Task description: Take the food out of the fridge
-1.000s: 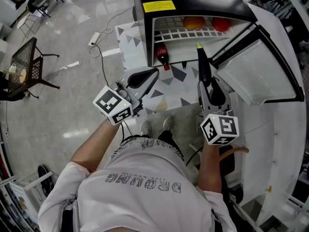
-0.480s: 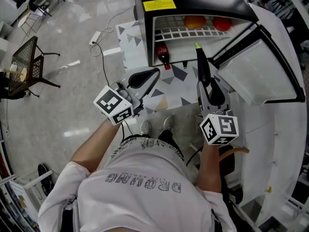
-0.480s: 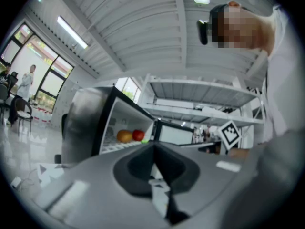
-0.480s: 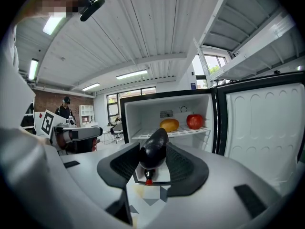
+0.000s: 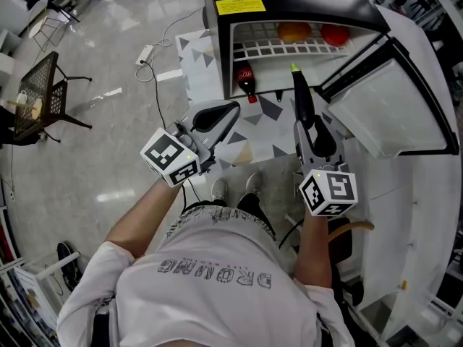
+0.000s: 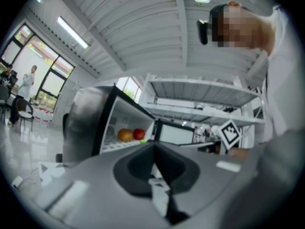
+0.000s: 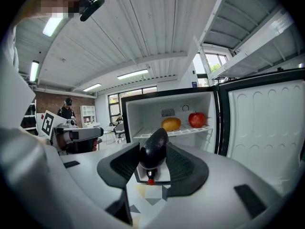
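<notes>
Cola bottle (image 5: 245, 78) half hidden, perhaps under fridge shelf (image 5: 282, 49); label unreadable.

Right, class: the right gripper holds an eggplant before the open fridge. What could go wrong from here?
1. The eggplant juts far past the right gripper, which seems to grip it near one end; it might tilt or slip out.
2. The orange and apple are round and sit on a wire shelf; a nudge could roll them off.
</notes>
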{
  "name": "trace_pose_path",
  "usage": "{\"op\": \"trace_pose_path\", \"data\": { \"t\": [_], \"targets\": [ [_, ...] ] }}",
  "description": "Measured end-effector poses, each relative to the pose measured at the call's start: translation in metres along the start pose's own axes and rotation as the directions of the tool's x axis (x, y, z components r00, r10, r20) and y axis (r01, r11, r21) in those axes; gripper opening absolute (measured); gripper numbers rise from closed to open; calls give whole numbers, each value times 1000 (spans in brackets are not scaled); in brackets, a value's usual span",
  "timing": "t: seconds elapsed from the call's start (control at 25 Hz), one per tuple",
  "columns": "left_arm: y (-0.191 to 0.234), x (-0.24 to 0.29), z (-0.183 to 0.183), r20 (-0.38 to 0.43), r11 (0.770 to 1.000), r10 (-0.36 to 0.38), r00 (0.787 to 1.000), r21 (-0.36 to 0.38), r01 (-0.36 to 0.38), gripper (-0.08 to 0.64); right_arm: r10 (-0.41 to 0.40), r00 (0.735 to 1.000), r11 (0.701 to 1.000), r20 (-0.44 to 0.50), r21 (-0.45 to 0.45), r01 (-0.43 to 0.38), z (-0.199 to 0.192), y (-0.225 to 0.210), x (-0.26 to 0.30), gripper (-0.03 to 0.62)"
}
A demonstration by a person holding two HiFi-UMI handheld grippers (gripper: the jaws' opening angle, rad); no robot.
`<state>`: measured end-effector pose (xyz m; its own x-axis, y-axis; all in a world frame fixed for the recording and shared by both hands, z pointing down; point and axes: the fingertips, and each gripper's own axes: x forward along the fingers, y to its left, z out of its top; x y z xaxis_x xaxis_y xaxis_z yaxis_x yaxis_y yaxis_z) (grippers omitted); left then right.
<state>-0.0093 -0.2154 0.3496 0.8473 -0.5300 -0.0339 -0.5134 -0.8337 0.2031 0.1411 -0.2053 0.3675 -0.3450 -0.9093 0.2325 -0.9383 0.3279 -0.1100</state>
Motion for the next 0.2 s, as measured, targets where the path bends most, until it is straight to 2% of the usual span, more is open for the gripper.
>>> {"op": "trace_pose_path", "data": {
  "t": [0.2],
  "targets": [
    [1,1,0,-2,1000,2,1000,2,-2,8,0,1000,1000,-2,3,0,-1,-2,0,164]
  ]
}}
